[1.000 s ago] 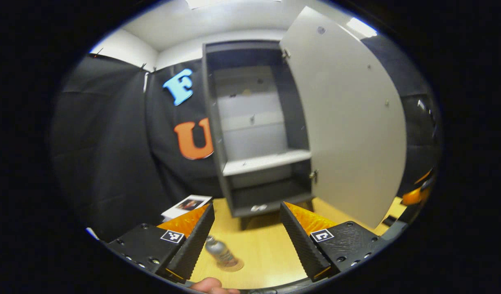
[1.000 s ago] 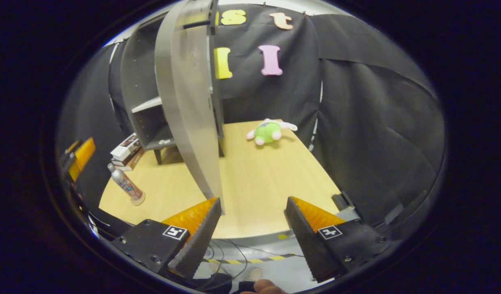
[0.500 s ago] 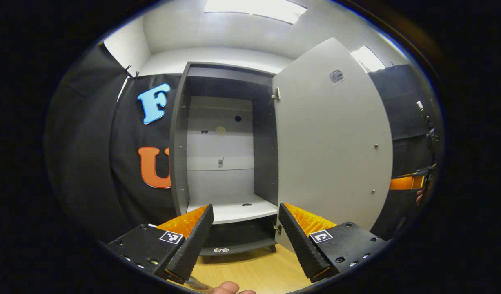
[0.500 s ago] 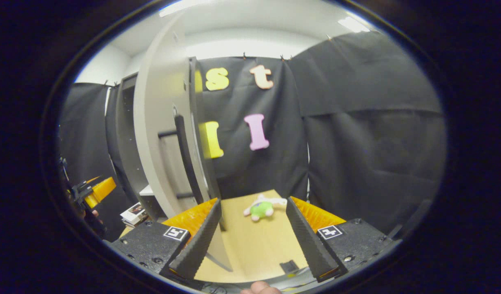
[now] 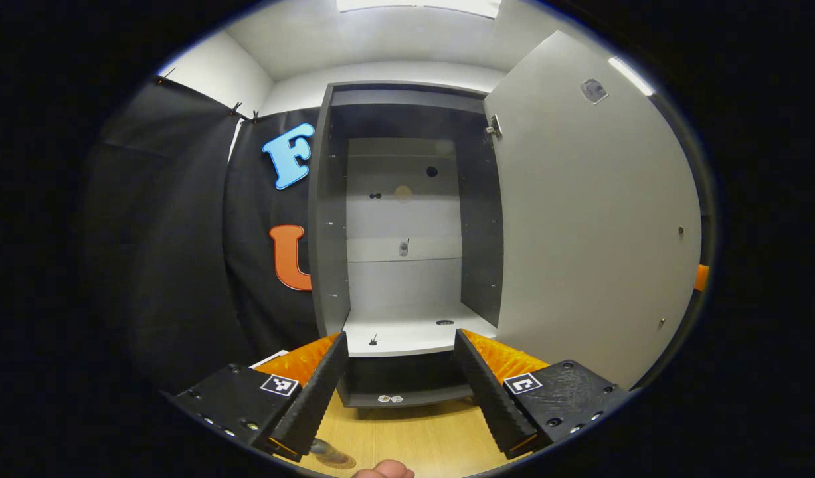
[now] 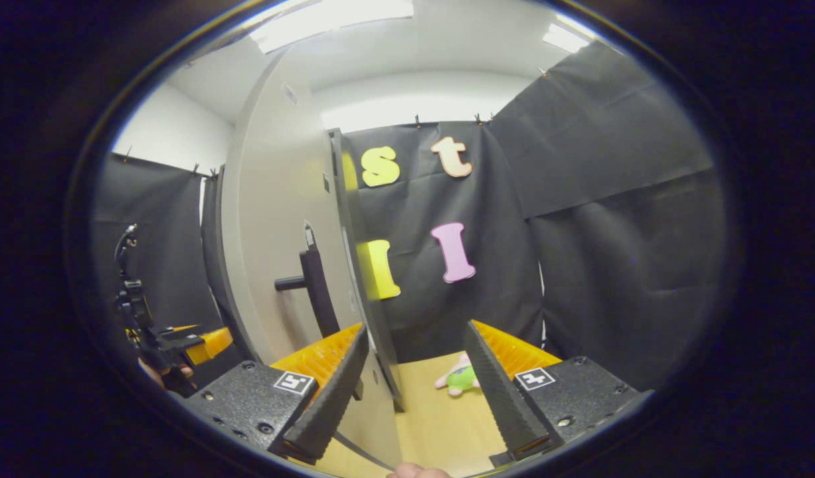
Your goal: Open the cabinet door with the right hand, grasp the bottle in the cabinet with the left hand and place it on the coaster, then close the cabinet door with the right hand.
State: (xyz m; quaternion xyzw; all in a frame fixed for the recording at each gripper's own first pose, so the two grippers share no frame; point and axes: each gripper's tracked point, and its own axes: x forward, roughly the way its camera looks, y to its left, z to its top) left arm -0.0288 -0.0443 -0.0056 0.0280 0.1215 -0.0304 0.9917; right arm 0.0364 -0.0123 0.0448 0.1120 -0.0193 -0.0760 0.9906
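Open right gripper [image 6: 414, 385] straddles the open cabinet door [image 6: 274, 219]; push steadily beside the handle [image 6: 314, 292]. Left gripper [image 5: 400, 378] open, empty.

a recording booth: black cloth walls [image 6: 620, 219], wooden table [image 5: 414, 438].

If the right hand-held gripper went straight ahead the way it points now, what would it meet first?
Probably the free edge of the open cabinet door, which stands just ahead between the right hand-held gripper and its open fingers, toward its left finger. Depth is unclear; slightly right, it might slip past it.
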